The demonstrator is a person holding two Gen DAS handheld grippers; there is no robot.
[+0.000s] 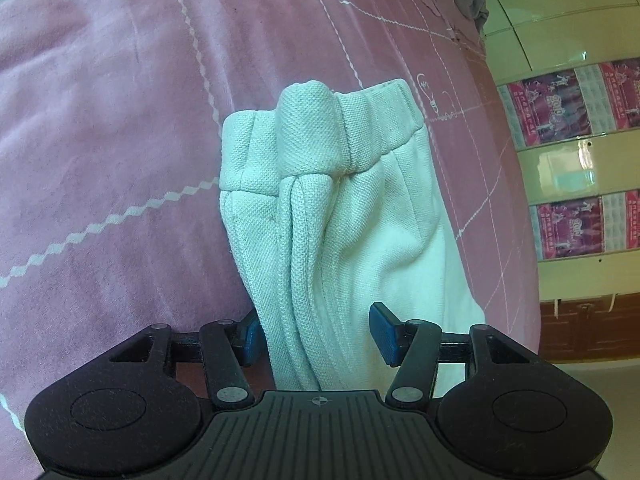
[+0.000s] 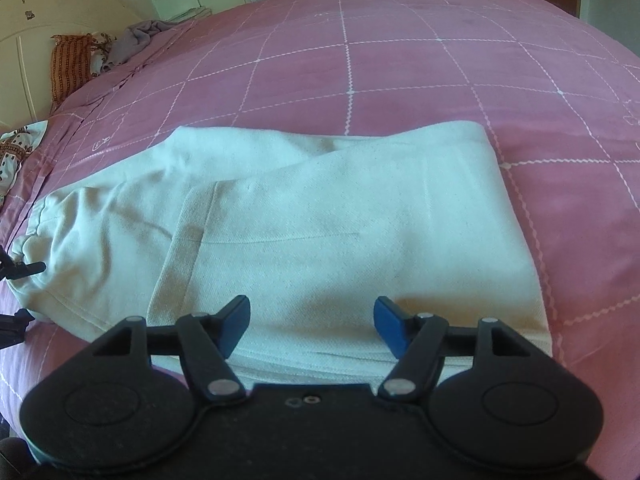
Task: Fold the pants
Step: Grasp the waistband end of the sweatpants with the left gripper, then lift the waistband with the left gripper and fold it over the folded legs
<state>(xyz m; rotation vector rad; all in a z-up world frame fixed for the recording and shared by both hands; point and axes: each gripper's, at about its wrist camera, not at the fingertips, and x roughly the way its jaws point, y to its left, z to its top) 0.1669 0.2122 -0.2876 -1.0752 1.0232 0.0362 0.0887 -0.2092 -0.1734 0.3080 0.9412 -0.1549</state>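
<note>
The white pants [image 2: 320, 216] lie on a bed, folded over into a thick flat stack on the pink bedspread [image 2: 400, 68] with its grid of thin white lines. In the right wrist view, one folded layer lies across the top, its hemmed edge running down the left side of the stack, and the bunched elastic waistband [image 1: 320, 128] sits at the far left end. In the left wrist view that waistband stands up in gathered ridges, with the fabric below it falling in long pleats toward the camera.

The left hand-held gripper [image 1: 316, 332] straddles this gathered fabric. Its blue pads [image 1: 383, 332] stand apart; the left pad is half hidden behind the cloth, the right one clear of it, so nothing is clamped.

The right hand-held gripper [image 2: 310, 326] hovers over the near edge of the stack, its jaws apart with cloth below and between them but not pinched.

At the far left of the right wrist view, black parts of the left tool show beside the waistband. Beyond the bedspread lie a striped orange pillow [image 2: 70, 64], a crumpled grey cloth [image 2: 136, 42], a cream headboard [image 2: 32, 40] and pink posters [image 1: 568, 108] on a pale wall.
</note>
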